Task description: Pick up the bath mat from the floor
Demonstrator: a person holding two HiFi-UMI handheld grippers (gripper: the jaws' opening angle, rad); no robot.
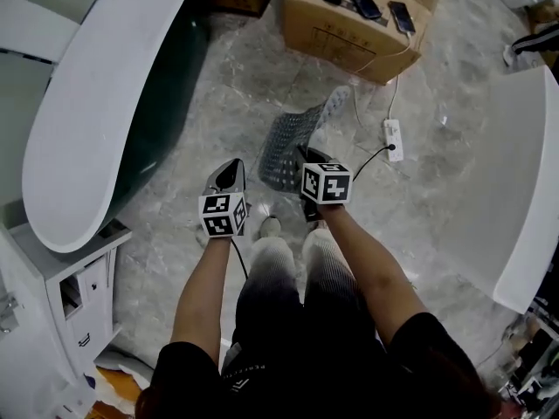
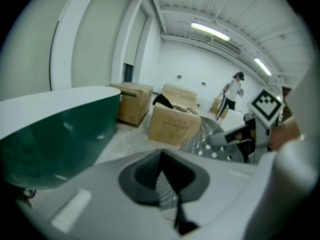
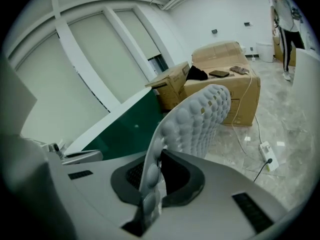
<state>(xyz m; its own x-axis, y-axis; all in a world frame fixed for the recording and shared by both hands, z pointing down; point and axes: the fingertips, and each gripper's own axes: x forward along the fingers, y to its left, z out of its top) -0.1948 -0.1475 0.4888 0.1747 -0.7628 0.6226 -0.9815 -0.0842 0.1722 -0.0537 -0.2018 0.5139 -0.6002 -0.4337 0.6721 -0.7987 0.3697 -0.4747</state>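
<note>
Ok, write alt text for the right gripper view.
The right gripper is shut on the edge of a grey, bubbly bath mat rising from its jaws. Behind are a green bathtub, cardboard boxes and a power strip on the floor.

Pale grey oval rubber bath mat (image 1: 288,147): semi-translucent, raised bubble pattern, rows of small holes. Light grey plastic left gripper (image 2: 167,184) and matching right gripper (image 3: 152,181): dark grey pads, cubes with black-and-white square markers. Head view: oval bathtub (image 1: 170,85) at 10 o'clock, dark green wall, white rim. Stone floor (image 1: 244,77): grey, marbled veining. Brown cardboard box (image 1: 349,33) at 1 o'clock; two black phones (image 1: 362,1) on top. White plastic power strip (image 1: 393,138) at 2 o'clock, black cable (image 1: 371,157). White drawer cabinet (image 1: 83,312) at 8 o'clock.
</note>
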